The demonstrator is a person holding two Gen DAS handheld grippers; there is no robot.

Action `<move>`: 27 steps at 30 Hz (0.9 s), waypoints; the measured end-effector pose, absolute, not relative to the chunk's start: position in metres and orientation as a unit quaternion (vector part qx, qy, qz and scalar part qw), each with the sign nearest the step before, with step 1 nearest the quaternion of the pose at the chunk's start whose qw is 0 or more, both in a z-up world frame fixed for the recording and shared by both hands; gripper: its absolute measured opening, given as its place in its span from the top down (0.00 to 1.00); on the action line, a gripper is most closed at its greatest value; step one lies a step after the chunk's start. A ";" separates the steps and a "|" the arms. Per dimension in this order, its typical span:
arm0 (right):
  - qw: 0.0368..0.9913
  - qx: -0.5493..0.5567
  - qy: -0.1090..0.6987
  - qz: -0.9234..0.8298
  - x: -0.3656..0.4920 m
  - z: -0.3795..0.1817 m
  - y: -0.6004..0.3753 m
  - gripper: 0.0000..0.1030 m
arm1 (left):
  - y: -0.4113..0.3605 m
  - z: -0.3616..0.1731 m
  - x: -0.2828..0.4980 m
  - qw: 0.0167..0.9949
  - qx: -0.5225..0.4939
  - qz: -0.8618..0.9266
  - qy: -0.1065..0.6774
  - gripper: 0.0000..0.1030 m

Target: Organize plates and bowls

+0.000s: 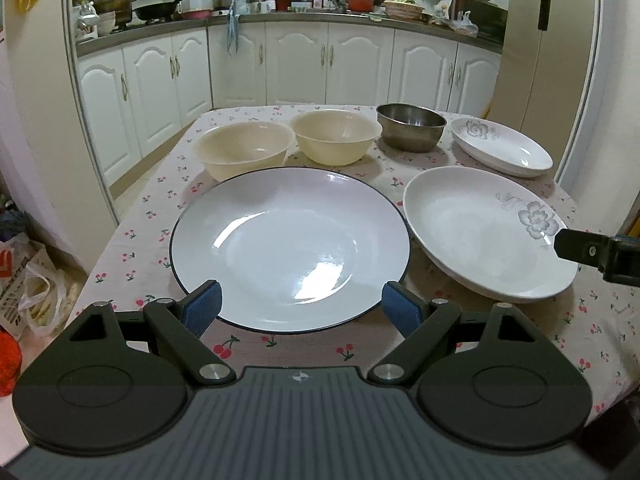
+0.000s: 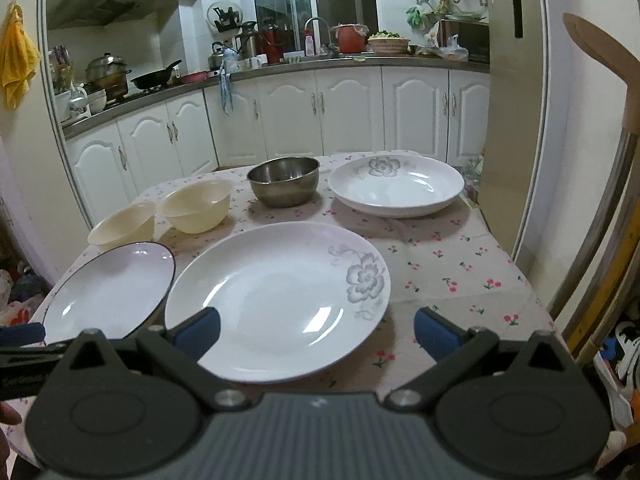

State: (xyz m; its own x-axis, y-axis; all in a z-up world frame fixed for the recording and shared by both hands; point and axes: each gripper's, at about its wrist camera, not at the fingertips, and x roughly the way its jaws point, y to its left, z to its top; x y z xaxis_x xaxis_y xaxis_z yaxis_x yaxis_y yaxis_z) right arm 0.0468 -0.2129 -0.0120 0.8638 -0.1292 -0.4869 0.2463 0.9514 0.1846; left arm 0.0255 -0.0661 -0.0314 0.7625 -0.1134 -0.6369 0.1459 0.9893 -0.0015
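From the left wrist, the left gripper (image 1: 301, 304) hangs wide open and empty over the near rim of the black-rimmed plate (image 1: 290, 252) on a cherry-print tablecloth (image 1: 132, 240). Two cream bowls (image 1: 244, 148) and a steel bowl (image 1: 411, 126) line the far edge before white cabinets (image 1: 296, 64).

From the right wrist, the right gripper (image 2: 317, 330) gapes empty at the near floral plate (image 2: 276, 300); a second floral plate (image 2: 396, 186) sits beyond, beside the steel bowl.
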 end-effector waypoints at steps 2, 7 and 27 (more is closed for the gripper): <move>0.957 0.123 0.242 -0.099 0.049 -0.013 -0.216 0.01 | -0.066 -0.032 0.028 0.938 0.022 -0.070 0.338 0.00; 0.955 0.132 0.246 -0.099 0.053 -0.015 -0.222 0.01 | -0.070 -0.034 0.031 0.938 0.022 -0.074 0.338 0.00; 0.952 0.159 0.257 -0.043 0.072 -0.009 -0.219 0.02 | -0.054 -0.035 0.048 0.941 -0.031 -0.072 0.328 0.00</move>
